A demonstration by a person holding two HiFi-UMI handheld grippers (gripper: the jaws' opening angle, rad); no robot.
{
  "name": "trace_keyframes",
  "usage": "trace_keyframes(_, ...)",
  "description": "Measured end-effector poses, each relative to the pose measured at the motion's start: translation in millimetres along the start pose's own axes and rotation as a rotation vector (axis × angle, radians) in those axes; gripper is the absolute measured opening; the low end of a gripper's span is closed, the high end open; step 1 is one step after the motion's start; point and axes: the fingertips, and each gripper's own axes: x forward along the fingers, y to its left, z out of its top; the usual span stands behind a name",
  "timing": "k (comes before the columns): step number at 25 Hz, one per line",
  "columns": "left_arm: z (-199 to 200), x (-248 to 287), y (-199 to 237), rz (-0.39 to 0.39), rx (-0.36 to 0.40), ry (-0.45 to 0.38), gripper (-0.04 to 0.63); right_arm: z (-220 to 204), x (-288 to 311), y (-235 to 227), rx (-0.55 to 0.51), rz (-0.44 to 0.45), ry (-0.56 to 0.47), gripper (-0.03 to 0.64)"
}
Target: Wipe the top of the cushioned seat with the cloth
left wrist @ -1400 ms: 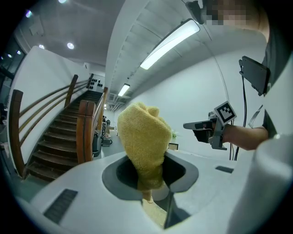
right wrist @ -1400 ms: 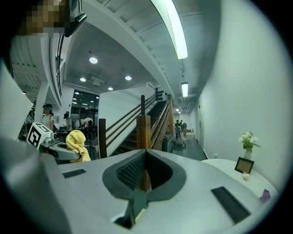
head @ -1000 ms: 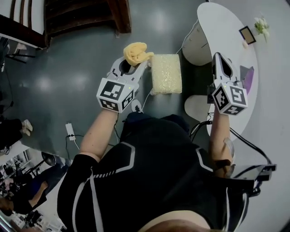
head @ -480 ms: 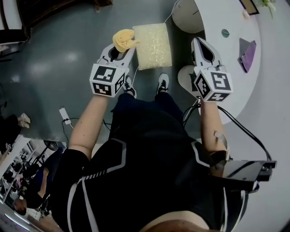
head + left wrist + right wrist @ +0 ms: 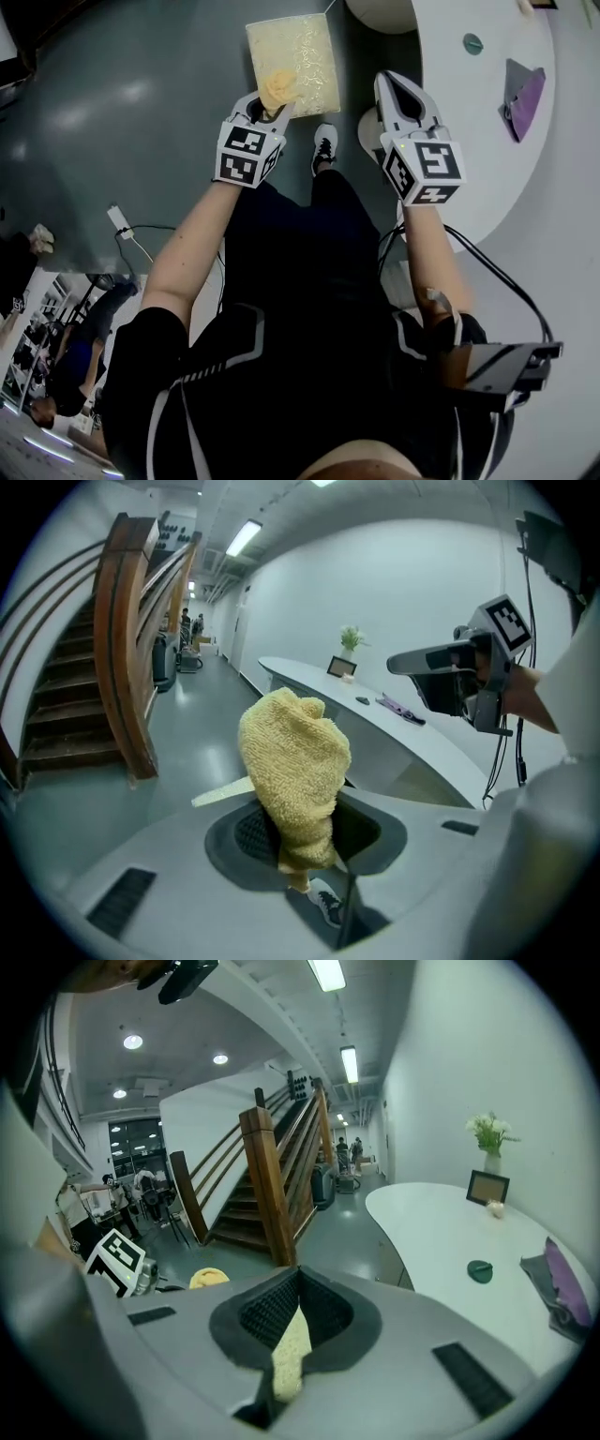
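Note:
The cushioned seat (image 5: 298, 47) is a pale yellow rectangle on the grey floor, at the top middle of the head view. My left gripper (image 5: 272, 103) is shut on a bunched yellow cloth (image 5: 278, 87), which hangs over the seat's near edge. In the left gripper view the cloth (image 5: 295, 761) stands up out of the jaws of the left gripper (image 5: 298, 808). My right gripper (image 5: 387, 82) is to the right of the seat with its jaws together and nothing in them. A sliver of the seat (image 5: 286, 1354) shows below the right gripper (image 5: 298, 1274).
A curved white counter (image 5: 469, 122) runs along the right, with a purple cloth (image 5: 522, 89) and a small green disc (image 5: 472, 42) on it. The person's shoe (image 5: 323, 145) is just below the seat. A wooden staircase (image 5: 122, 667) rises at the left. A cable with a plug (image 5: 117, 220) lies on the floor.
The left gripper has carried the cloth from beside the seat's left edge to over its near edge. The right gripper has come forward alongside. The seat now lies closer.

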Motion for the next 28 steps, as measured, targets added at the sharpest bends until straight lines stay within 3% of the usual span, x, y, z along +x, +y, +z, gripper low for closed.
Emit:
trace_keyframes(10,-97,108,-13,0.029,-0.073,0.195,0.103,-74,49,-23,0.033,0.021,0.075,0.006)
trace_keyframes(21,-180,203,-28,0.010,-0.279,0.363,0.104,-160,90,-42,0.137,0.014,0.166,0.006)
trace_keyframes(23,-188,220,-35,-0.011,-0.299,0.373,0.104,-171,90,-47,0.140,0.021,0.185,0.006)
trace_keyframes(28,-194,254,-39,-0.043,-0.362,0.310,0.104,-190,89,-47,0.142,0.056,0.203,0.006)
